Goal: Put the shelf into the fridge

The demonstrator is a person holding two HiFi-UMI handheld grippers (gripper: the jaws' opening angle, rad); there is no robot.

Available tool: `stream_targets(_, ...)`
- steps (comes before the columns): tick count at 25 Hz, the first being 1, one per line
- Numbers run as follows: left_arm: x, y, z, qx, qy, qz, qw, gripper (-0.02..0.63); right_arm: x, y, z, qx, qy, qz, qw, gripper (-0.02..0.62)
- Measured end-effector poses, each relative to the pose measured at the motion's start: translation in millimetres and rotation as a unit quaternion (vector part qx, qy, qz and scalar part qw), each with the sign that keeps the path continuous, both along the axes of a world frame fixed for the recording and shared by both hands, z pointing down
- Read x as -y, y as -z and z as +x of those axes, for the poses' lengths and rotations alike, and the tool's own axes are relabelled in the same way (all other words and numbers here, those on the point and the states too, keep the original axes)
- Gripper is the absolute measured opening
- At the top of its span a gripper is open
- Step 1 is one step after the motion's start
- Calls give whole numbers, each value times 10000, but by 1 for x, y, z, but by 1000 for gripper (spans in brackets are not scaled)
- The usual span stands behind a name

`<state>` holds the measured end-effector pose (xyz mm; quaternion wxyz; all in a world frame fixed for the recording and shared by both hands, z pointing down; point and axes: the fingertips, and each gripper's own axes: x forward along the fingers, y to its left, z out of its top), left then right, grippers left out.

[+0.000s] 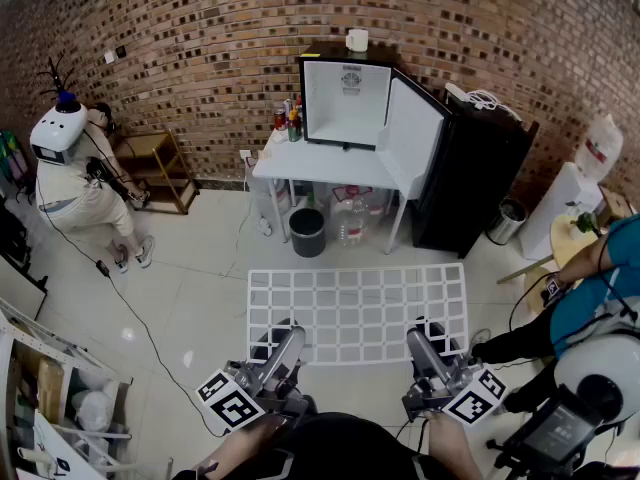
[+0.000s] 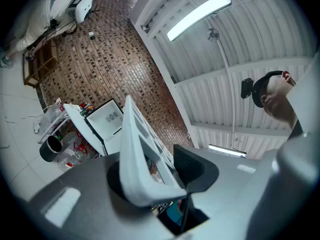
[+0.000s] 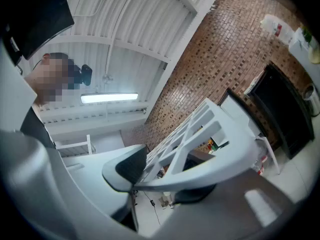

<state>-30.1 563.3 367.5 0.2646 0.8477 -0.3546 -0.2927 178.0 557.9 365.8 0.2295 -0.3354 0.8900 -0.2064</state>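
- Facing a brick wall (image 1: 200,48) running across the far side of the room.
- Looking down on pale tiled floor (image 1: 200,288) lying between the shelf and the table, with a thin cable (image 1: 130,308) trailing along it at the left.
- Passing over a tall black cabinet (image 1: 470,183) standing just right of the fridge's door.
- Making out a white table (image 1: 320,168) against the wall, carrying the fridge (image 1: 345,103) – standing open, white inside, its door (image 1: 412,138) swung out to the right.
- Holding the white grid shelf (image 1: 358,313) flat above the floor, long side toward the fridge and well apart from it.
- Sharing the room with a person (image 1: 80,188) at the left near a wooden stand (image 1: 160,168), and a second person (image 1: 590,288) at the right edge.
- Clamping the left gripper (image 1: 285,333) on the shelf's near rim, pads pressing on it.
- Clamping the right gripper (image 1: 425,333) on the same rim further right – likewise closed on the frame.
- Spotting a black bin (image 1: 307,232) under the table, plastic jugs (image 1: 350,213) just beside it.
- Noting bottles (image 1: 288,120) on the table left of the fridge, and a cup (image 1: 357,39) on top of it.
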Motion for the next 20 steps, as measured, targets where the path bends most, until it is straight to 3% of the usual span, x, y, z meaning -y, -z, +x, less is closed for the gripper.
stream_targets(20, 3, 2, -8, -25, 35, 27, 10000, 126, 6, 2, -8, 24, 42, 19, 10000, 172)
